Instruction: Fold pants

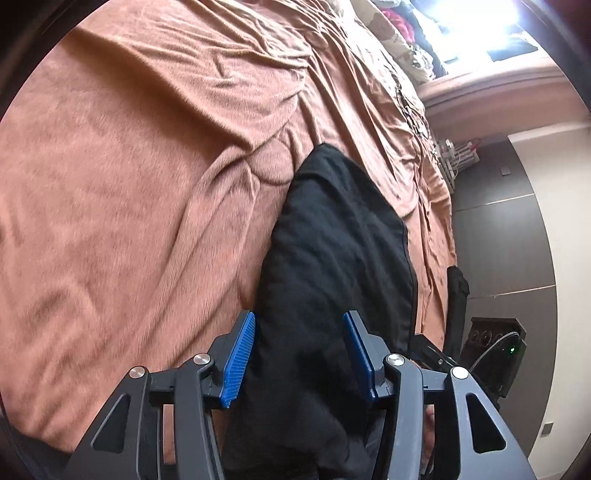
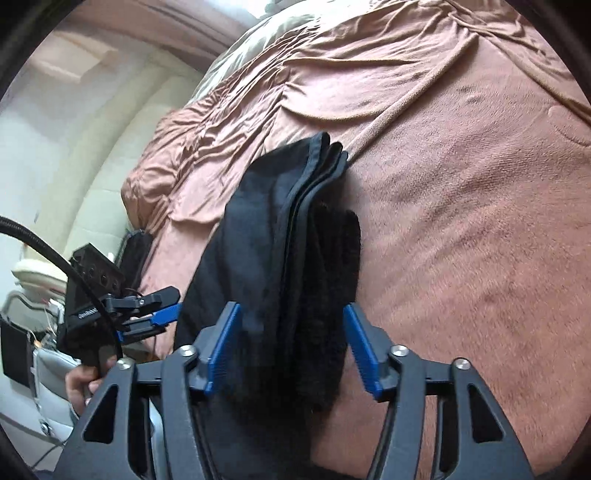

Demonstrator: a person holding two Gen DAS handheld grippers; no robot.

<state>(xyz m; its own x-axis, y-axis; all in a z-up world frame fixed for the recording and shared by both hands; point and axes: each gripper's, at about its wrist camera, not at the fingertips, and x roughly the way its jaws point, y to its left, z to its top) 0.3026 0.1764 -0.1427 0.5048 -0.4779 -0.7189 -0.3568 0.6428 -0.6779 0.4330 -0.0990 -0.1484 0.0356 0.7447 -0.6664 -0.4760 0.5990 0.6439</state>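
The black pants [image 1: 343, 236] lie folded into a narrow stack on the brown blanket [image 1: 129, 184]. In the right wrist view the pants [image 2: 280, 236] show several stacked layers with hemmed edges at the far end. My left gripper [image 1: 299, 354] is open, its blue pads on either side of the near end of the pants. My right gripper [image 2: 291, 347] is open too, its pads straddling the near end of the stack. The left gripper [image 2: 162, 310] also shows at the left of the right wrist view, beside the pants. Neither pad pair presses the cloth.
The wrinkled blanket covers the whole bed [image 2: 461, 221]. Pillows and clothes [image 1: 399, 33] lie at the far end. The bed edge [image 1: 439, 236] drops to a dark floor with a black device [image 1: 495, 350]. A wall and cables [image 2: 44, 236] stand left of the bed.
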